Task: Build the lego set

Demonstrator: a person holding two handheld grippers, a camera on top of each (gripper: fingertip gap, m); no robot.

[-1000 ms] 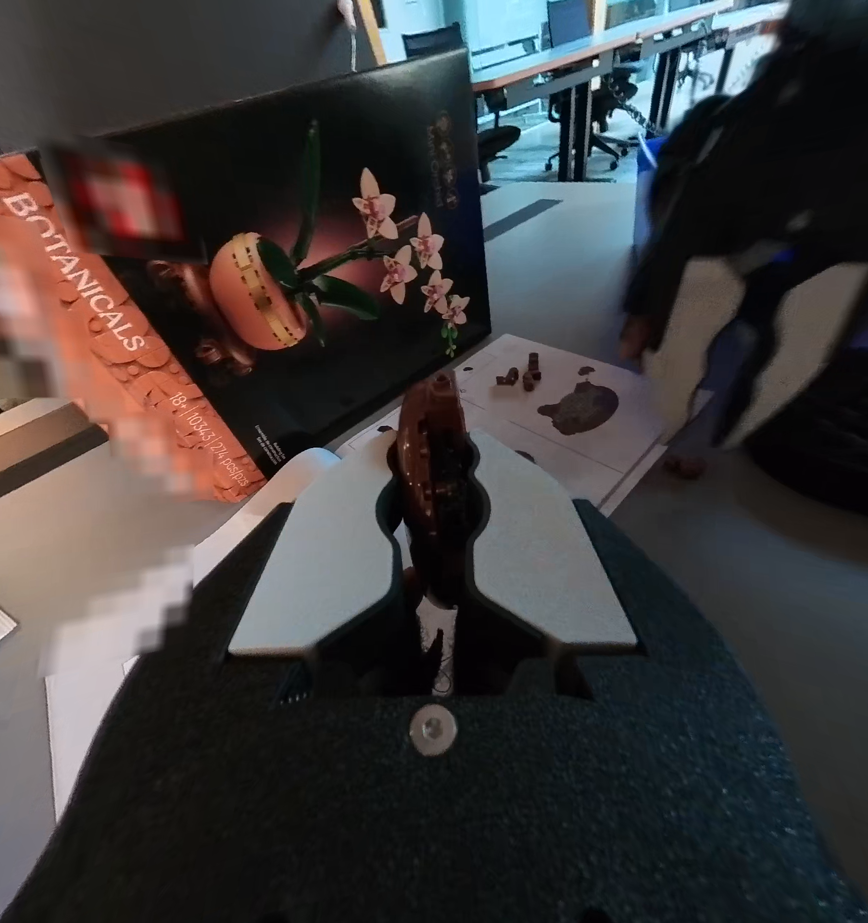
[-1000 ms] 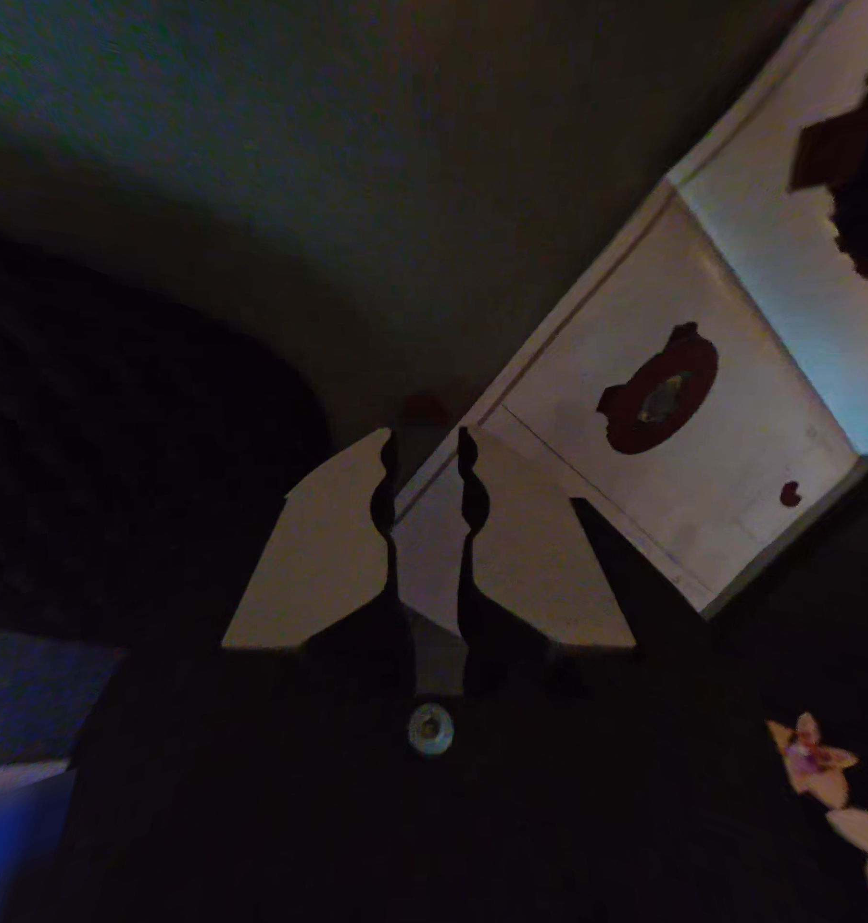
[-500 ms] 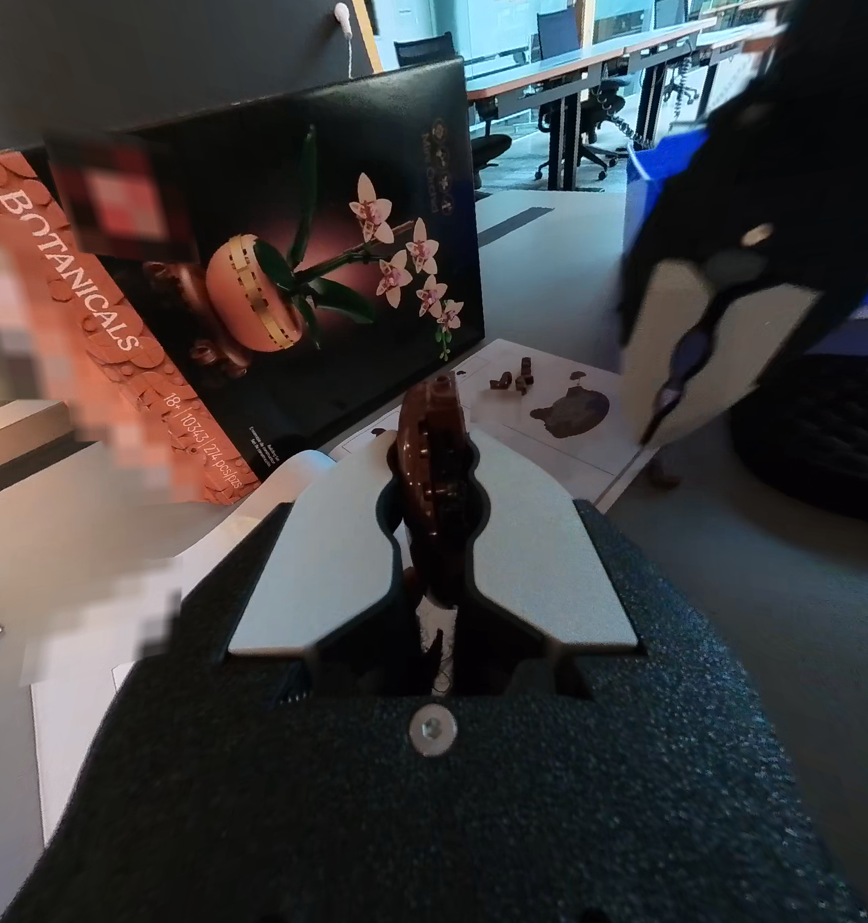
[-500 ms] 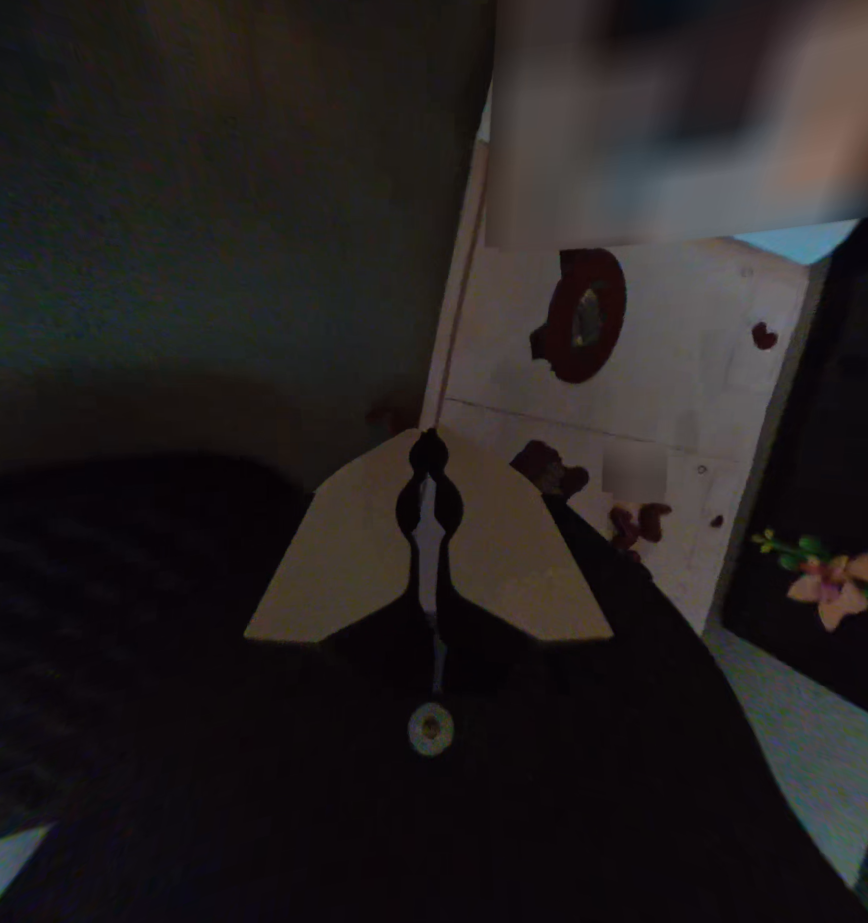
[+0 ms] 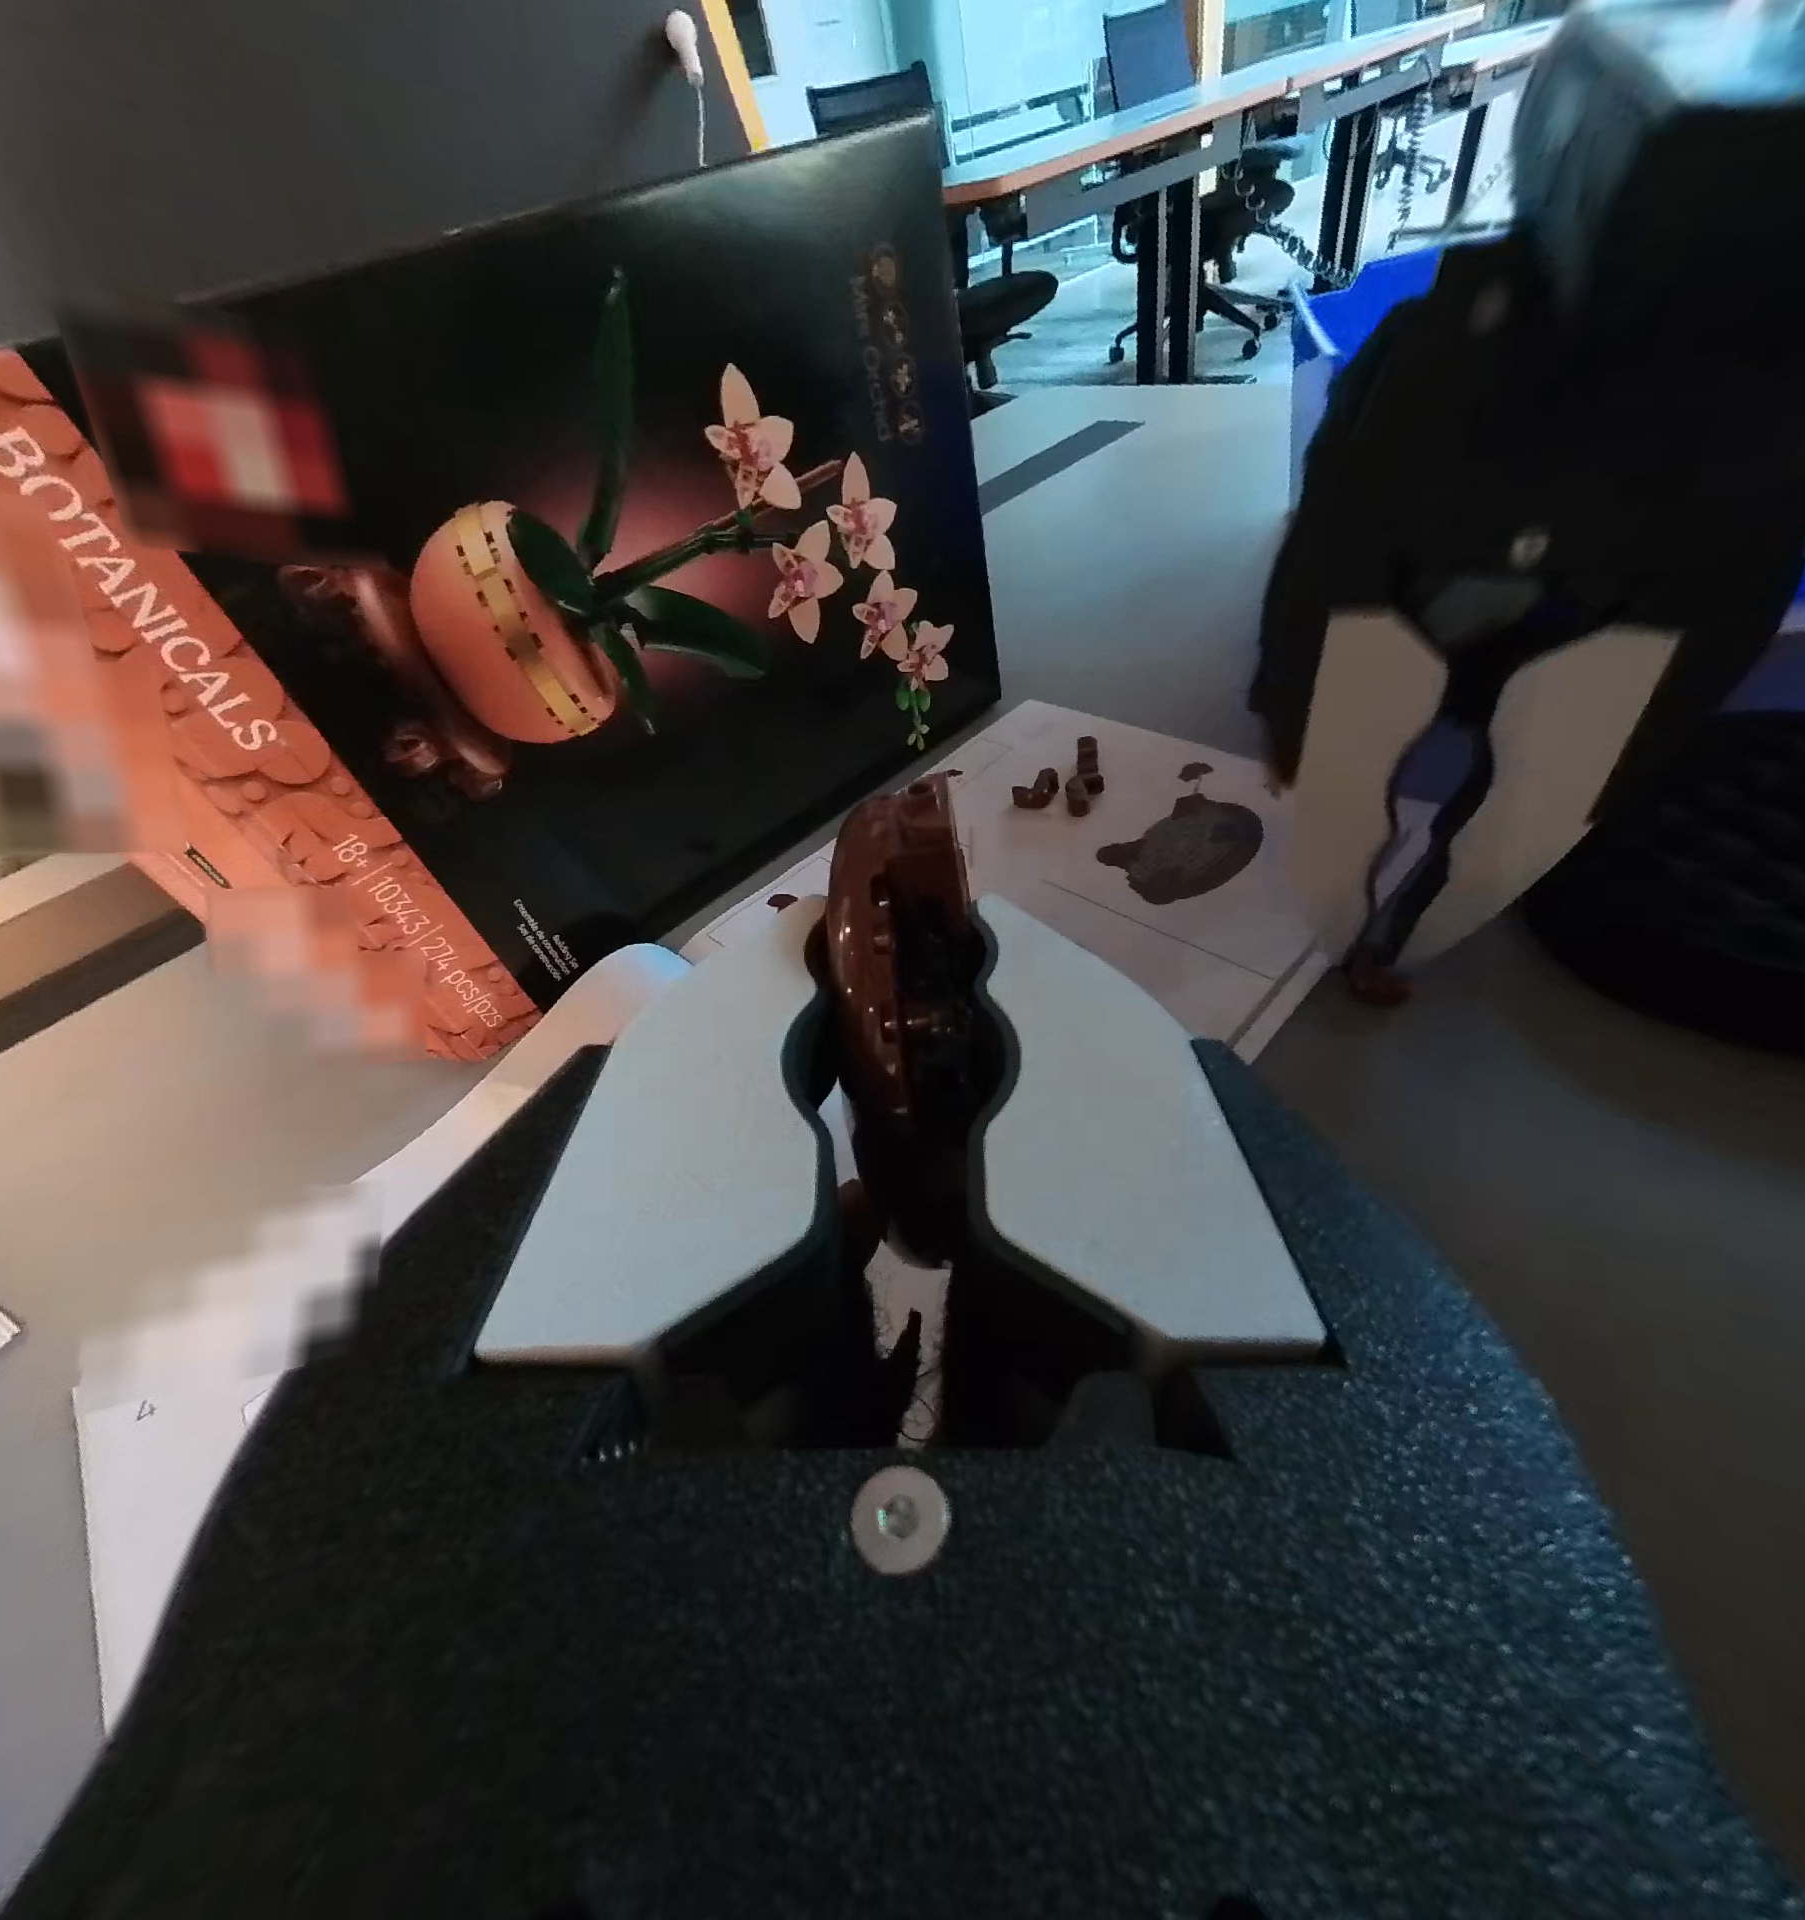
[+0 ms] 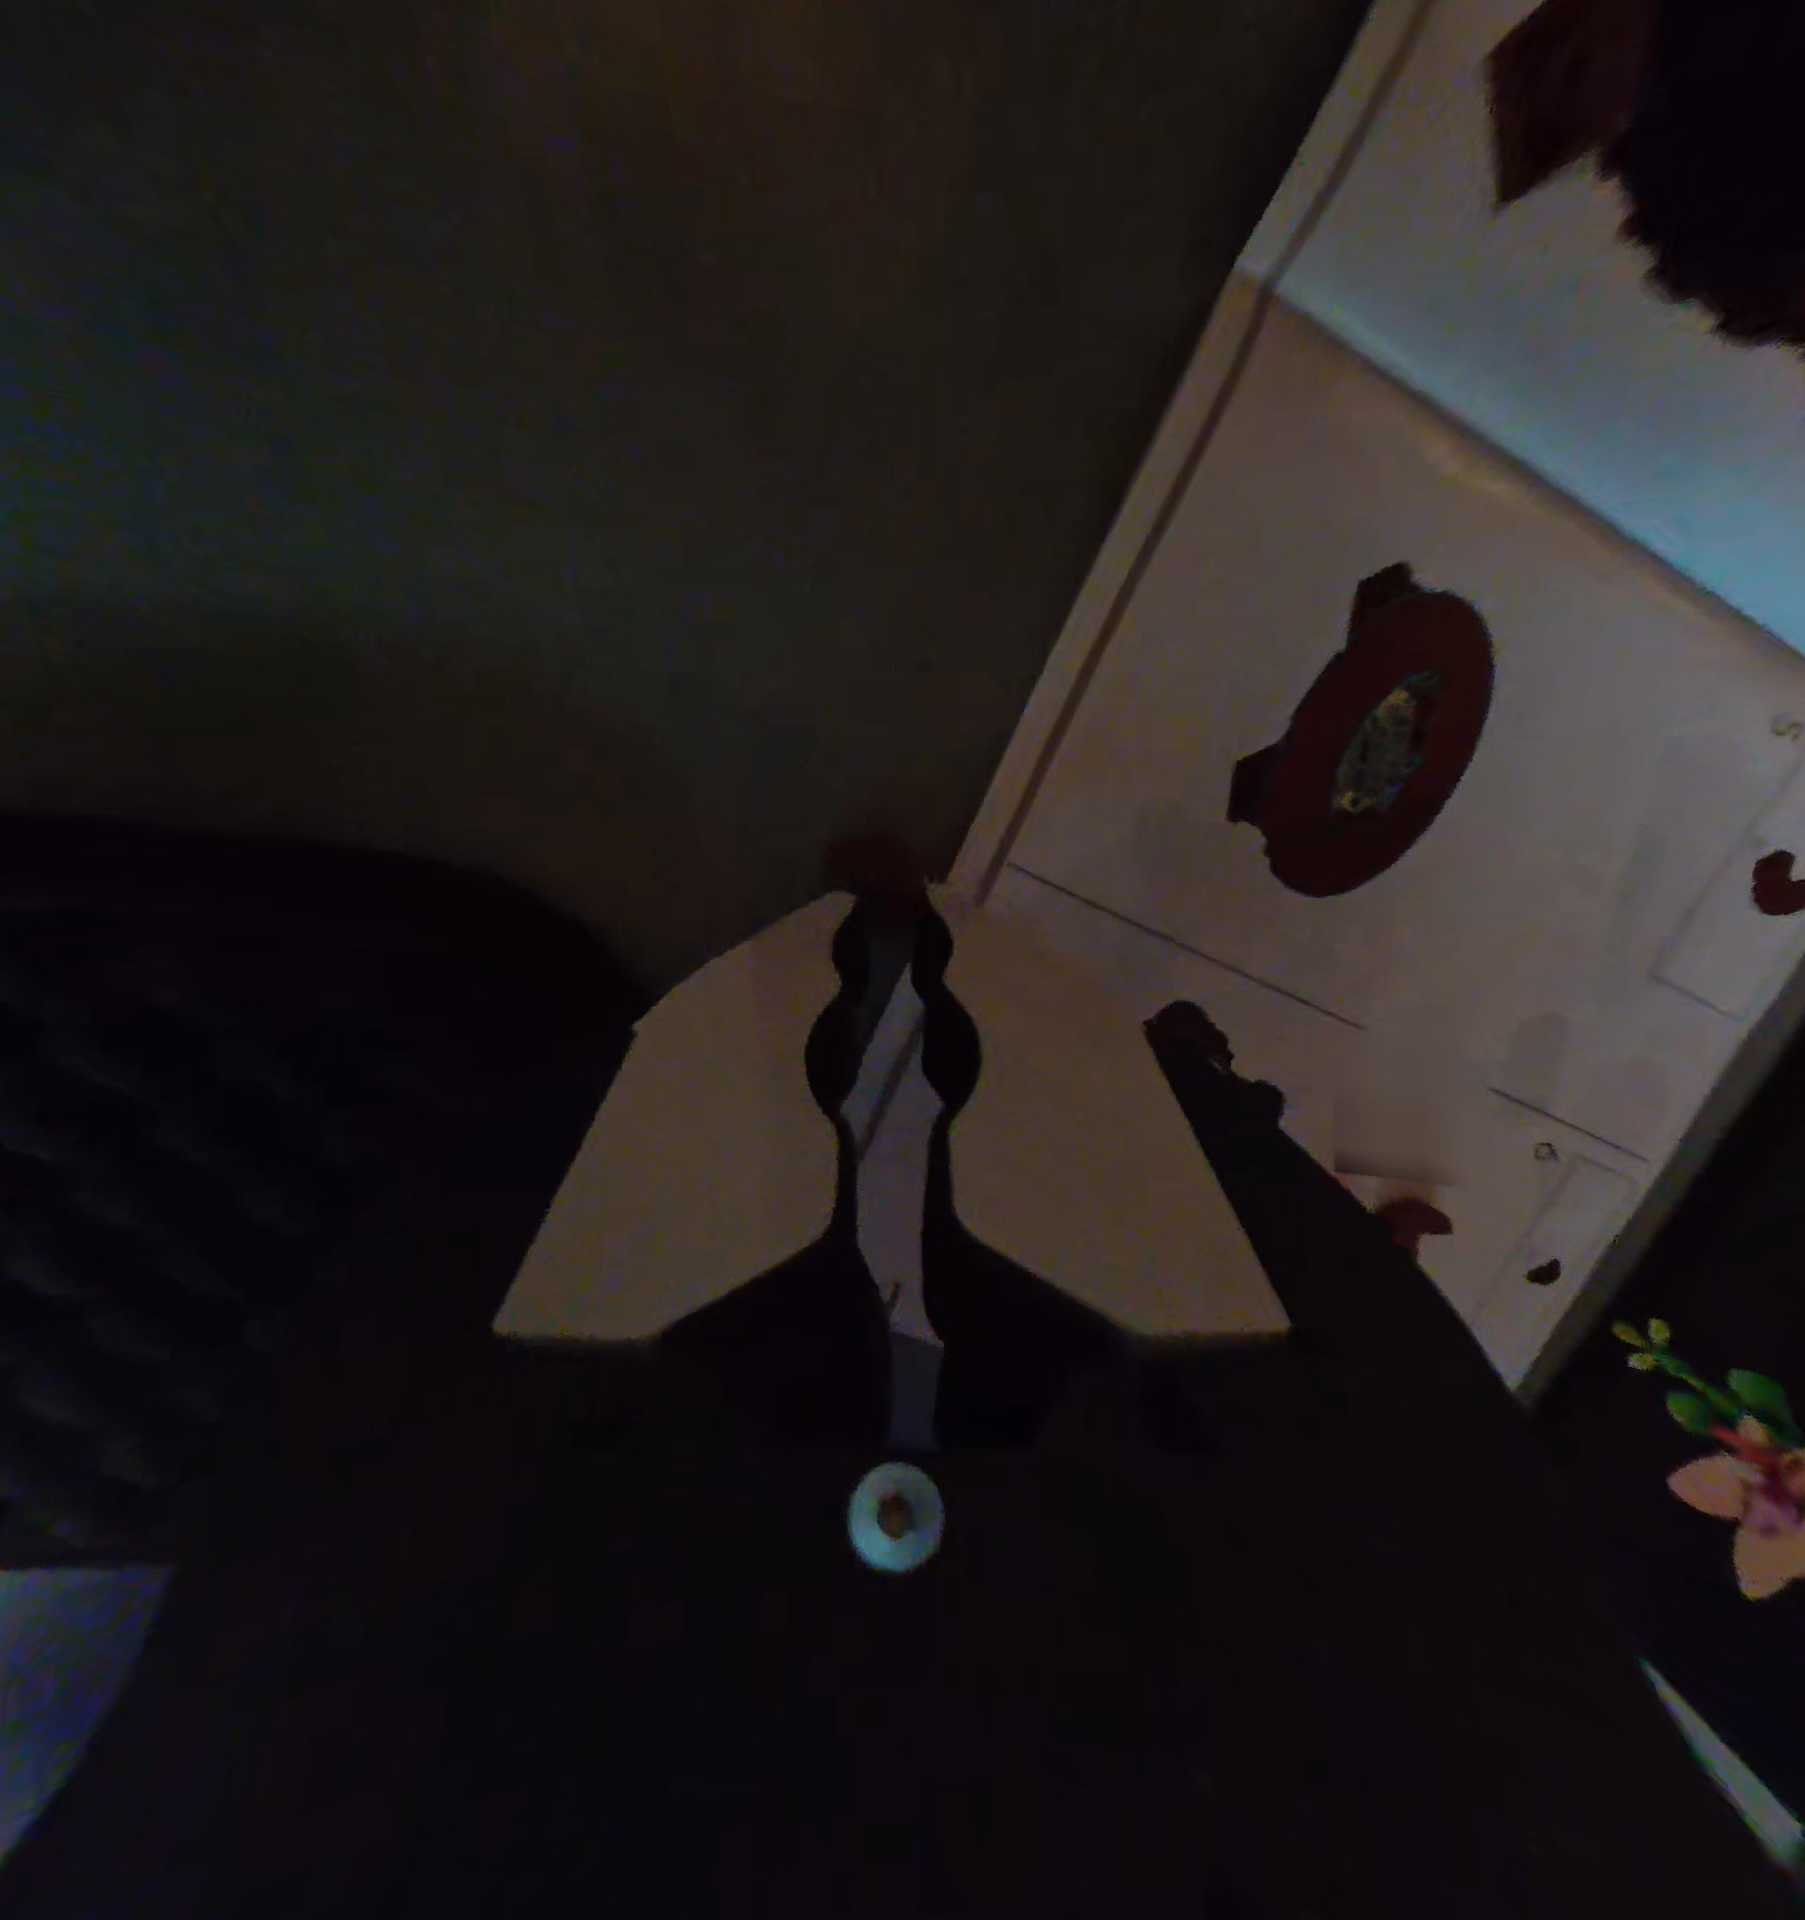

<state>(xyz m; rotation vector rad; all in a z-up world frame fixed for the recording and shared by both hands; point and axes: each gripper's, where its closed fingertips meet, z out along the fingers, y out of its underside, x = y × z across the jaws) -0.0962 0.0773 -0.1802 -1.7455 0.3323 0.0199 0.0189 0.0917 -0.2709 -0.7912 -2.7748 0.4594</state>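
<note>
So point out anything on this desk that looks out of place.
One small reddish-brown piece lies on the grey desk, just off the edge of the white instruction sheet, right below the right gripper; other loose brown pieces sit on the sheet.

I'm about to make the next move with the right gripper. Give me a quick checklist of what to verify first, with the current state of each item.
1. Left gripper hold on the brown brick assembly: ok, both pads press on it.
2. Right gripper tips at the small brown piece: ok, they are right at it.
3. Small brown piece actually pinched: cannot tell.
4. Small brown piece's place: ok, on the grey table, just off the instruction sheet edge.
5. Loose brown pieces on the sheet, clear of both grippers: ok.
6. Right wrist view lighting: not ok, very dark.
</note>
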